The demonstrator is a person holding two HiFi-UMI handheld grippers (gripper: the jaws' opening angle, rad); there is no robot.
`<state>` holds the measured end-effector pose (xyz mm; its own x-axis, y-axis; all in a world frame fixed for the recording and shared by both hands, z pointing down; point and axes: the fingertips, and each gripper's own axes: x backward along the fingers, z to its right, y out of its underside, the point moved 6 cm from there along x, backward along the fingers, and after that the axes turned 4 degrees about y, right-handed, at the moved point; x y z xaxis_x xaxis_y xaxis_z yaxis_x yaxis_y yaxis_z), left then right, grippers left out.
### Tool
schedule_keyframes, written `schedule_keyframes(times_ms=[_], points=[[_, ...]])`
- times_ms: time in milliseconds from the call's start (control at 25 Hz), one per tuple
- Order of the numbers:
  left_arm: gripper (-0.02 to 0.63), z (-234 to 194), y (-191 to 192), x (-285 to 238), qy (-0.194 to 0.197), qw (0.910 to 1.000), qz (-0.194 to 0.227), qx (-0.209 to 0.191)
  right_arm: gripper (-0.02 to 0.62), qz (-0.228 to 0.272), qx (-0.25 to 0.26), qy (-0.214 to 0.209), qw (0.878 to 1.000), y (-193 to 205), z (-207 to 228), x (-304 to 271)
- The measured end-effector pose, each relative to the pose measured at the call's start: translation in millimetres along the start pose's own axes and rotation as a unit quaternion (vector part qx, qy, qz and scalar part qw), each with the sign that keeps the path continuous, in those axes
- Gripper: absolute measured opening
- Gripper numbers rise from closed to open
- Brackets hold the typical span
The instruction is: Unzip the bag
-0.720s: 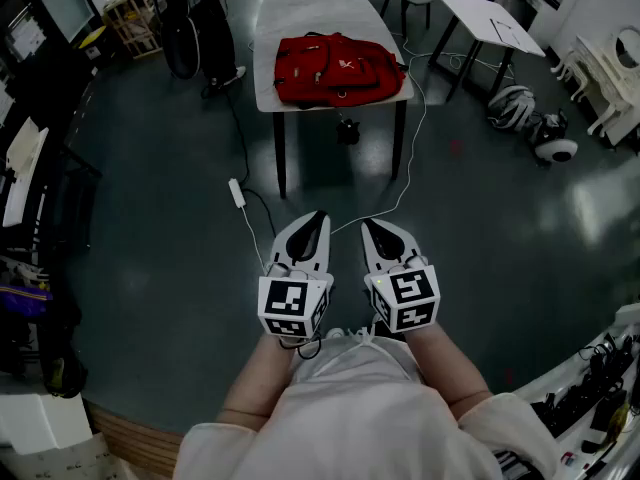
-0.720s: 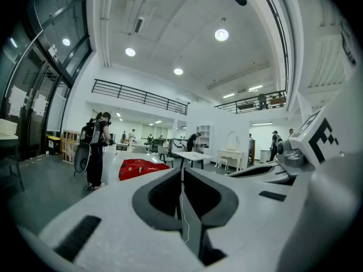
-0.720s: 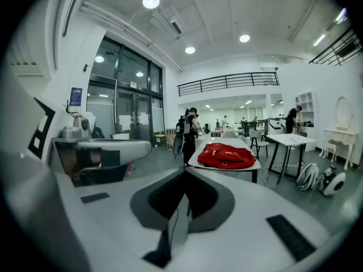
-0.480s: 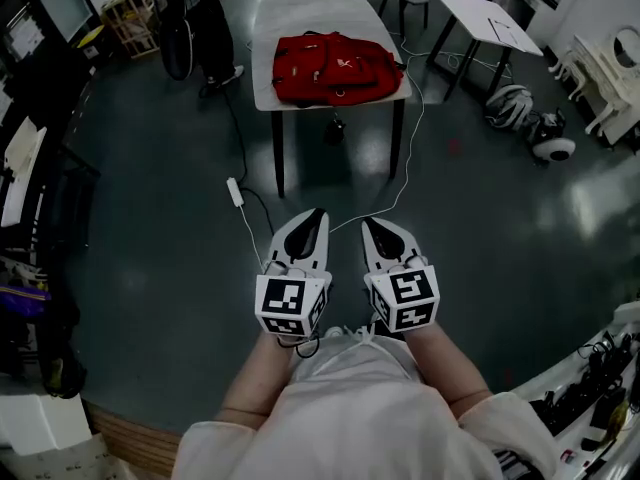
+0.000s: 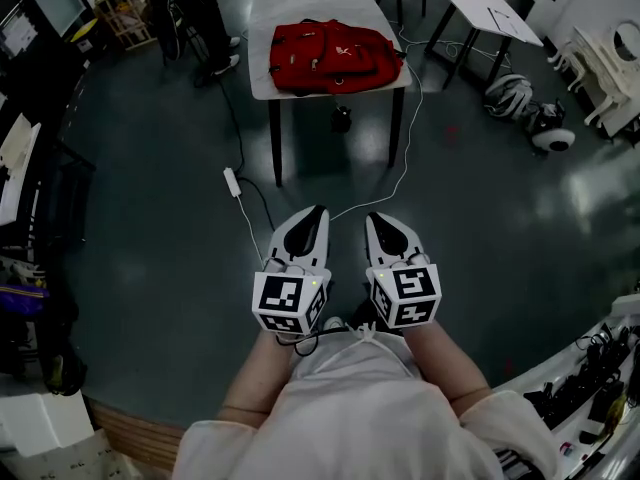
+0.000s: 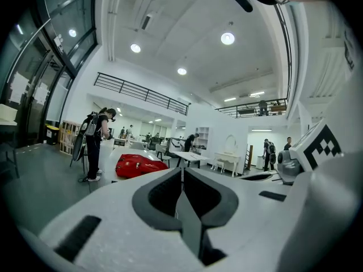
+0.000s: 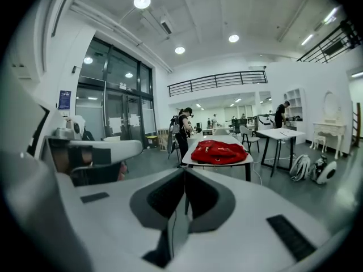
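A red bag [image 5: 333, 57] lies flat on a grey table [image 5: 262, 80] several steps ahead; it also shows small in the left gripper view as the bag [image 6: 139, 165] and in the right gripper view as the bag [image 7: 219, 151]. My left gripper [image 5: 318, 211] and right gripper [image 5: 374, 217] are held side by side in front of my chest, well short of the table. Both have their jaws pressed together with nothing between them. The bag's zip is too far off to make out.
A white cable with a power strip [image 5: 232, 185] trails over the dark floor between me and the table. A person [image 5: 207, 13] stands at the table's far left. A second table [image 5: 489, 10], helmets [image 5: 510, 96] and clutter line the right side.
The table with the bag has slid slightly up in the head view. Both grippers stay shut and level.
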<state>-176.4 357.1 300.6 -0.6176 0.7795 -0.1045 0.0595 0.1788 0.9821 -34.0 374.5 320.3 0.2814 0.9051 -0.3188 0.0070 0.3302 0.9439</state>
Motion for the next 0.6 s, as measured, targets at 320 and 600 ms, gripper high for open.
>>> schedule_keyframes(times_ms=[320, 600], points=[[0.030, -20.2, 10.7, -30.4, -0.003, 0.9996, -0.016, 0.022, 0.028, -0.018, -0.020, -0.011, 1.000, 6.0, 18.0, -38.4], [0.029, -48.9, 6.1, -96.5, -0.030, 0.9990, -0.030, 0.013, 0.028, -0.031, -0.021, -0.052, 0.998, -12.1, 57.7, -106.1]])
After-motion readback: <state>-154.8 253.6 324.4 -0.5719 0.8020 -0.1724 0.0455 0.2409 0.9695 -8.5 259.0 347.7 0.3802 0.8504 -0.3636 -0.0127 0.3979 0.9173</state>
